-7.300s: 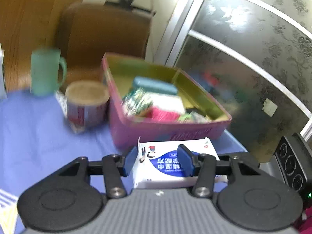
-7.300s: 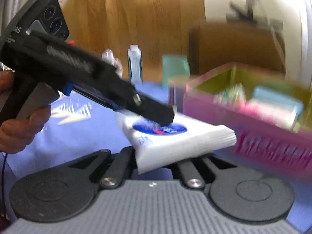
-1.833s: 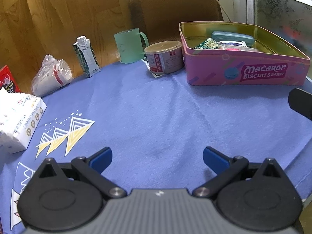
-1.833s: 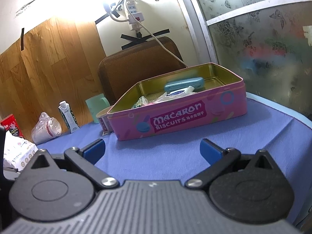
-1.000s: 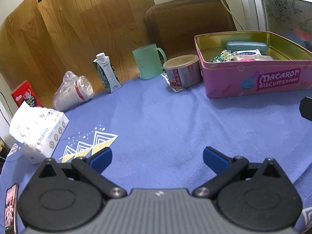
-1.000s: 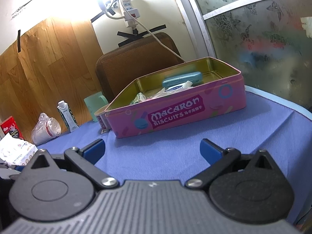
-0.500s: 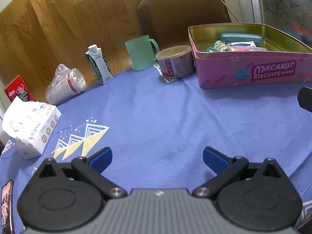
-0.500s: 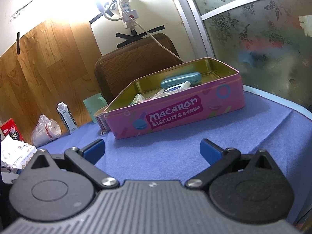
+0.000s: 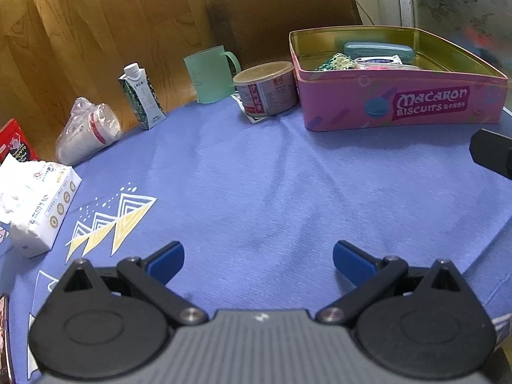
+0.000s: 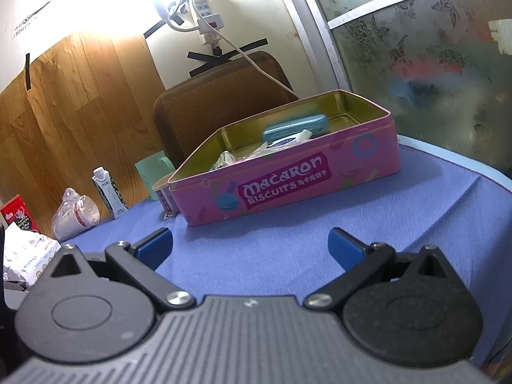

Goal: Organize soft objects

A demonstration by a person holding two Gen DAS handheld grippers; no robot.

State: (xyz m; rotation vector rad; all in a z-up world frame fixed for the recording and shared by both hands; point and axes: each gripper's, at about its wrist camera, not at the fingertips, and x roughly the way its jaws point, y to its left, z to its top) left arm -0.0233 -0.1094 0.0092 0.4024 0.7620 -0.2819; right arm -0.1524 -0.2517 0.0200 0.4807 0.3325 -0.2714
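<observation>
Pink biscuit tin [image 9: 400,105], teal case [image 9: 377,48] and packets [image 9: 339,62] inside

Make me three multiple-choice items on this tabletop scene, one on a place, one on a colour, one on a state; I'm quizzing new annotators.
1. Where does the green mug stand?
A. inside the tin
B. left of the round can
C. on the tissue pack

2. What colour is the biscuit tin outside?
A. pink
B. yellow
C. black

3. How is the left gripper?
A. shut on a pack
B. open, holding nothing
C. shut, holding nothing

Answers:
1 B, it stands beside the can on the cloth.
2 A, its lettered wall is pink.
3 B, bare blue cloth shows between its spread fingers.
</observation>
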